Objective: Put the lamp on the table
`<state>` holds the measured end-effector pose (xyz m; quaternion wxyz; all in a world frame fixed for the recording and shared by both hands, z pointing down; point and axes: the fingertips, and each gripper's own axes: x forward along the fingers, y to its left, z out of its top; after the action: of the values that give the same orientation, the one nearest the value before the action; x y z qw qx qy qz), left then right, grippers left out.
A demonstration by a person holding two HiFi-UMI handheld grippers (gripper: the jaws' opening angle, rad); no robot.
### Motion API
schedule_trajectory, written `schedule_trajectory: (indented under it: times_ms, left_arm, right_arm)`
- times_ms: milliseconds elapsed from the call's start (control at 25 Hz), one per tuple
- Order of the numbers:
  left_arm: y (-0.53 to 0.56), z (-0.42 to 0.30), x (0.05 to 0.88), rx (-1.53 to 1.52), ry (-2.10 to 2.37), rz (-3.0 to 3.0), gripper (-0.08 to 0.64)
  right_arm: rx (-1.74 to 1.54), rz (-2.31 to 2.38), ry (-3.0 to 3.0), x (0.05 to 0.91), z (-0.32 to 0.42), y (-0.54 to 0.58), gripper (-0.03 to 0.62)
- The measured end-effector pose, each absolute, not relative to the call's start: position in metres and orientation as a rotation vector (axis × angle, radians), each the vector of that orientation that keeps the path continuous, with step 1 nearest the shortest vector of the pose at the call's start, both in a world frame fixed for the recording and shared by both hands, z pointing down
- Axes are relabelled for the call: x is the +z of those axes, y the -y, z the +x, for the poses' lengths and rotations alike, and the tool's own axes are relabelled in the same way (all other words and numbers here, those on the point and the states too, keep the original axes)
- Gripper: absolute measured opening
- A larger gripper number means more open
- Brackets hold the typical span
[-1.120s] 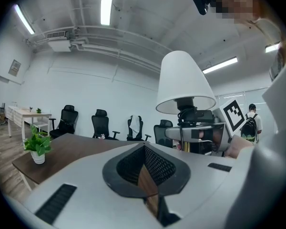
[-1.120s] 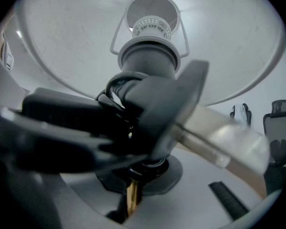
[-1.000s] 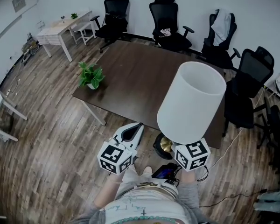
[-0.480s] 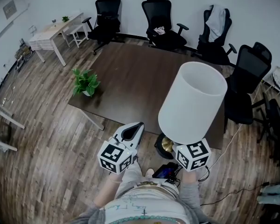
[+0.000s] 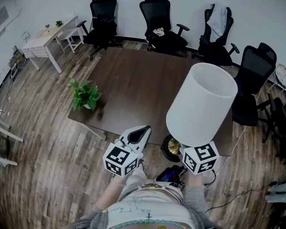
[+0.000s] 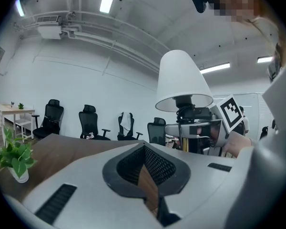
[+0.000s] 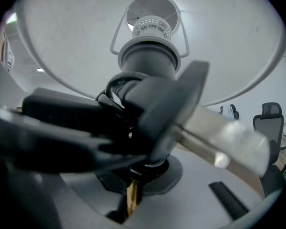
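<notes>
A lamp with a white drum shade [image 5: 202,104] and a black-and-brass base [image 5: 170,148] hangs in the air in front of me, just short of the dark brown table [image 5: 133,80]. My right gripper [image 5: 185,150] is shut on the lamp's thin brass stem [image 7: 132,194] below the socket [image 7: 150,56]. The shade hides most of those jaws in the head view. To the lamp's left, my left gripper [image 5: 144,130] is shut and empty. In the left gripper view its jaws [image 6: 144,152] point across the table [image 6: 62,151], with the lamp [image 6: 181,82] at the right.
A small potted plant [image 5: 86,94] stands at the table's left corner. Several black office chairs [image 5: 157,13] line the far and right sides. A light desk [image 5: 47,32] stands at the back left. Cables and a dark device [image 5: 169,175] lie on the wood floor by my feet.
The table and plant have drawn slightly nearer in the head view. The lamp and the right gripper have shifted a little right. Both grippers stay as they were.
</notes>
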<state>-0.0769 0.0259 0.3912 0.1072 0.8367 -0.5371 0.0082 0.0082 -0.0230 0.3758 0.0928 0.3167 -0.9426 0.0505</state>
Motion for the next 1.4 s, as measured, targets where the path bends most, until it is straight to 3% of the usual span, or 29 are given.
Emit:
schedule_trajectory:
  times_ms: [600,1400]
  left_arm:
    - [0.020,-0.155,0.406,0.017,1.500,2.487,0.011]
    - [0.097,-0.147,0.405,0.035,1.508,2.443,0.012]
  right_arm:
    - [0.148,1.094,2.738,0.384,-0.045,0.072,0.018]
    - [0.182,1.065,2.743,0.384,-0.035,0.155,0.018]
